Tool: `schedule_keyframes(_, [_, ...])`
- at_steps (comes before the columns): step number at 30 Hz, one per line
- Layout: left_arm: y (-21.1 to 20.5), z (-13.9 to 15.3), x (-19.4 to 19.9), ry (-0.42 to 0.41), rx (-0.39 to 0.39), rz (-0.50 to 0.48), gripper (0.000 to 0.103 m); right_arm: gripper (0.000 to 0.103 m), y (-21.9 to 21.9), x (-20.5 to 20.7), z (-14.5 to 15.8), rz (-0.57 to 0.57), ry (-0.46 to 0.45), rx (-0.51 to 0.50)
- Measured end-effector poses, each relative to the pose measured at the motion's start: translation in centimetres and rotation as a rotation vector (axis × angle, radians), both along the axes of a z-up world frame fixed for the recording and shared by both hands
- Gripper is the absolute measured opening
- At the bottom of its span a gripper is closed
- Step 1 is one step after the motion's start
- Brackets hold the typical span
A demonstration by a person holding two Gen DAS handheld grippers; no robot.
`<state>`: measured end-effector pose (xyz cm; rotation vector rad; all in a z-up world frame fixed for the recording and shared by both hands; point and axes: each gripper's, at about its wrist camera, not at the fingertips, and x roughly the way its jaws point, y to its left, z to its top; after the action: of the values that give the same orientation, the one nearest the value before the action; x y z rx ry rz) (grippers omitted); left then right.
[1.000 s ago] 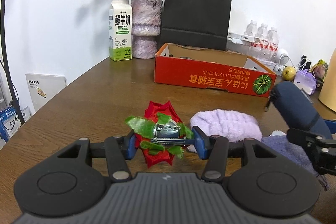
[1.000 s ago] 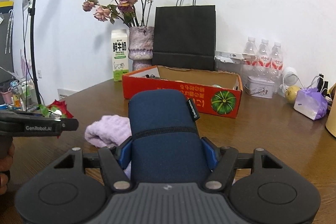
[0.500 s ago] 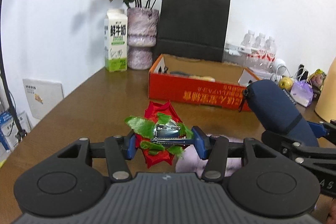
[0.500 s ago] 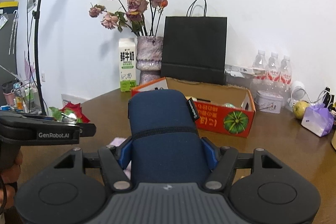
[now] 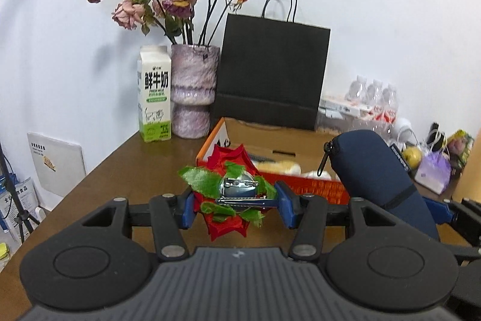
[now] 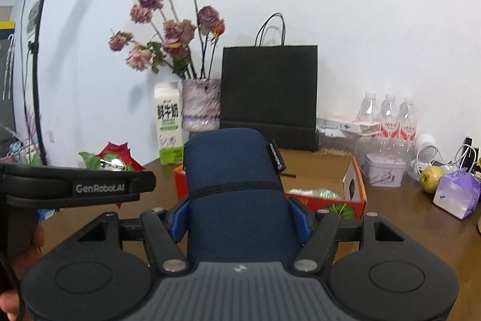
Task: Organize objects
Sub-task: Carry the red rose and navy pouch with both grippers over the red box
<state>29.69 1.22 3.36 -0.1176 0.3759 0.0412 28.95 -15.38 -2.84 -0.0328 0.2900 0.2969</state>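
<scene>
My left gripper (image 5: 236, 208) is shut on a red fabric flower brooch (image 5: 230, 191) with green leaves and a silver pin back, held in the air before the orange cardboard box (image 5: 315, 187). My right gripper (image 6: 239, 215) is shut on a dark blue zip pouch (image 6: 237, 188), which stands up between the blue pads. The same pouch (image 5: 378, 179) shows at the right of the left wrist view. In the right wrist view the brooch (image 6: 112, 160) and the left gripper's body sit at the left, with the box (image 6: 354, 194) behind the pouch. Inside the box lie a few pale items.
A milk carton (image 5: 154, 94), a vase of dried roses (image 5: 192, 92) and a black paper bag (image 5: 270, 74) stand along the wall. Water bottles (image 6: 387, 116), a tin (image 6: 383, 173), a pear (image 6: 431, 178) and a purple packet (image 6: 458, 193) crowd the right. A light stand (image 6: 36, 50) rises at left.
Both grippers have risen and moved toward the orange box with their loads. The lilac cloth on the table has dropped out of both views.
</scene>
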Motion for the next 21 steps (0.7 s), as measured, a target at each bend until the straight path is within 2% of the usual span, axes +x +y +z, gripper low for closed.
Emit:
schedule_keyframes(14, [-0.1, 1.9, 5.5, -0.025, -0.031, 0.05, 0.053, 0.065, 0.0, 5.2, 1.3, -0.039, -0.055, 0.006])
schedule_keyframes(21, [-0.4, 2.0, 8.1, -0.024, -0.041, 0.046, 0.053, 0.065, -0.2, 7.6, 0.9, -0.025, -0.018, -0.001])
